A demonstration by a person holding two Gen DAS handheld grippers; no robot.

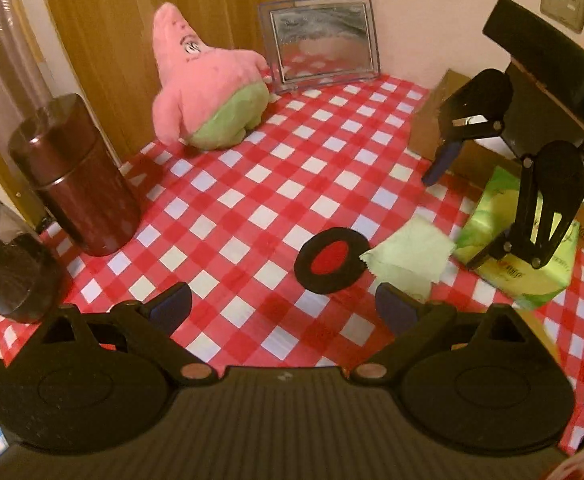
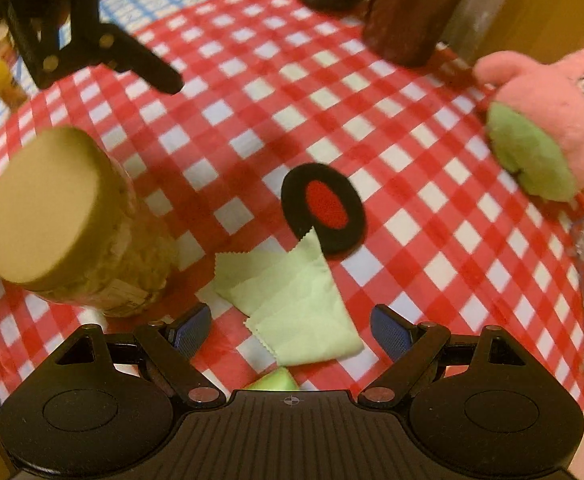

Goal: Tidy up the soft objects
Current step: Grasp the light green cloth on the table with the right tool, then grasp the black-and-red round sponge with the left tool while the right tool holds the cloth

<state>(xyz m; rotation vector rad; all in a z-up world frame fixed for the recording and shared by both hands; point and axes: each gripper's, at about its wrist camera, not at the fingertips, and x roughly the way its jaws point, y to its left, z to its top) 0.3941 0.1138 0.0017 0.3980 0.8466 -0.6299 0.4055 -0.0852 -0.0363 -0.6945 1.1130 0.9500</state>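
Note:
A pink and green starfish plush (image 1: pixel 207 88) stands at the table's far left; it also shows in the right wrist view (image 2: pixel 548 120). A folded pale green cloth (image 1: pixel 410 258) lies mid-table, one corner over a black felt ring with a red centre (image 1: pixel 332 260). In the right wrist view the cloth (image 2: pixel 296 300) lies between my fingers and the ring (image 2: pixel 324 208) just beyond. My left gripper (image 1: pixel 283 306) is open and empty above the checked tablecloth. My right gripper (image 2: pixel 287 328) is open, low over the cloth; it also shows in the left wrist view (image 1: pixel 464 208).
A dark brown canister (image 1: pixel 75 176) and a dark jar (image 1: pixel 7 256) stand at the left. A clear tray (image 1: pixel 320 44) leans on the back wall. A green tissue pack (image 1: pixel 520 248) and a cardboard box (image 1: pixel 436 120) sit right. A tan-lidded jar (image 2: pixel 67 216) stands beside the cloth.

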